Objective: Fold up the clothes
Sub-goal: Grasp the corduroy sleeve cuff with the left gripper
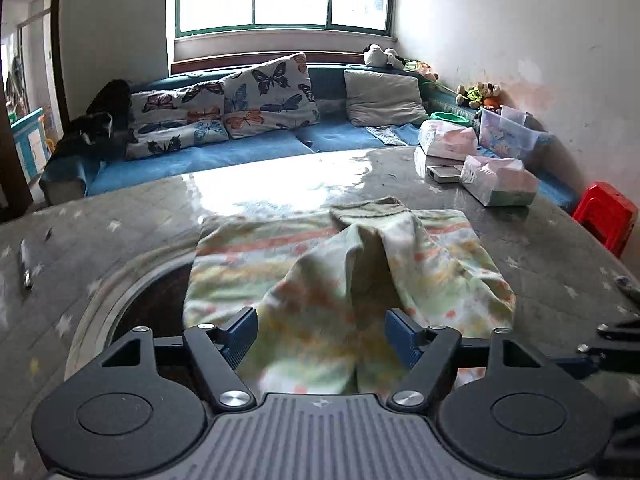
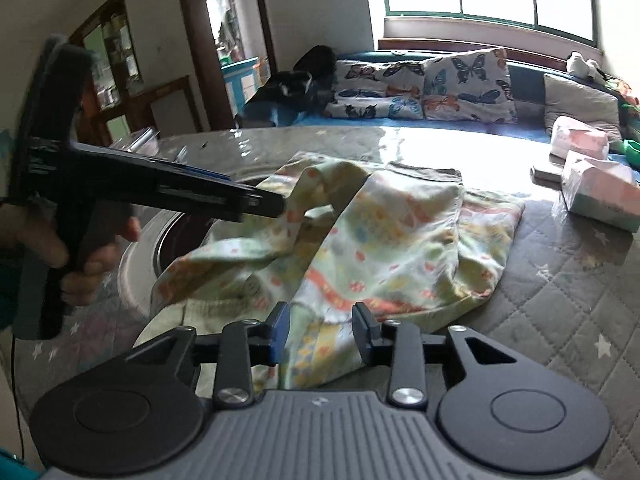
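Note:
A pale green garment [image 1: 332, 264] with orange and yellow print lies partly folded on the grey quilted table [image 1: 120, 208]. It also shows in the right wrist view [image 2: 384, 240]. My left gripper [image 1: 320, 336] has its jaws apart with cloth bunched between them; in the right wrist view it comes in from the left [image 2: 276, 204], its tips touching a raised fold. My right gripper [image 2: 320, 332] has its jaws apart around the garment's near edge. Its black linkage shows at the right edge of the left wrist view [image 1: 612, 344].
Tissue packs [image 1: 496, 180] and a white box [image 1: 444, 172] sit at the table's far right. A round hole with a dark bowl [image 1: 160, 300] lies under the garment's left side. A pen-like object [image 1: 26, 264] lies far left. A blue sofa [image 1: 240, 152] is behind; a red stool [image 1: 604, 216] stands at the right.

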The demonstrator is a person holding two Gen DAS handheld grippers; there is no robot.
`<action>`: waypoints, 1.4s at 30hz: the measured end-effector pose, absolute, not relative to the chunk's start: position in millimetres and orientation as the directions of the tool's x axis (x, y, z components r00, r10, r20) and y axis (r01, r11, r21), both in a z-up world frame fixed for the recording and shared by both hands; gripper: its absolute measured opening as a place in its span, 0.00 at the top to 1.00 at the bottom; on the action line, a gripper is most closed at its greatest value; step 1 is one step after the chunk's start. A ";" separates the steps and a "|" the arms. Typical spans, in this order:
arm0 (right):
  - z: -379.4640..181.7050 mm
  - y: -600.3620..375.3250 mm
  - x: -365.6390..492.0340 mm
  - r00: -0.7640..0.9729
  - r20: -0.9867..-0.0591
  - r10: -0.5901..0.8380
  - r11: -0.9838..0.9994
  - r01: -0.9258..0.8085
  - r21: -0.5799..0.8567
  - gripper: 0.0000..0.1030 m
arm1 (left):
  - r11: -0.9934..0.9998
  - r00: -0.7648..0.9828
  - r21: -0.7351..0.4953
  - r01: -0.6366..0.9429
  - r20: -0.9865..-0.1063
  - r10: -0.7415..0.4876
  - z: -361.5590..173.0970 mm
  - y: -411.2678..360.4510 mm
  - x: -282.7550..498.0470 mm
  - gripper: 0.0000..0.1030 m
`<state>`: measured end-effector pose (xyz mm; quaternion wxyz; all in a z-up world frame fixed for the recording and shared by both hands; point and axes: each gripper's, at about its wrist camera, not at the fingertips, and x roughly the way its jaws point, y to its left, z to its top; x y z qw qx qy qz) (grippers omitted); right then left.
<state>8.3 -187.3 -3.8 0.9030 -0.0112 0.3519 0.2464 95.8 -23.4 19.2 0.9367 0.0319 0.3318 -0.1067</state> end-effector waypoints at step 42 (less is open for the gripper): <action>-10.5 -168.8 27.7 0.645 -0.640 0.418 0.887 -0.441 0.135 0.51 | 0.932 0.768 -0.060 -0.359 -0.586 0.258 16.2 188.1 5.8 0.97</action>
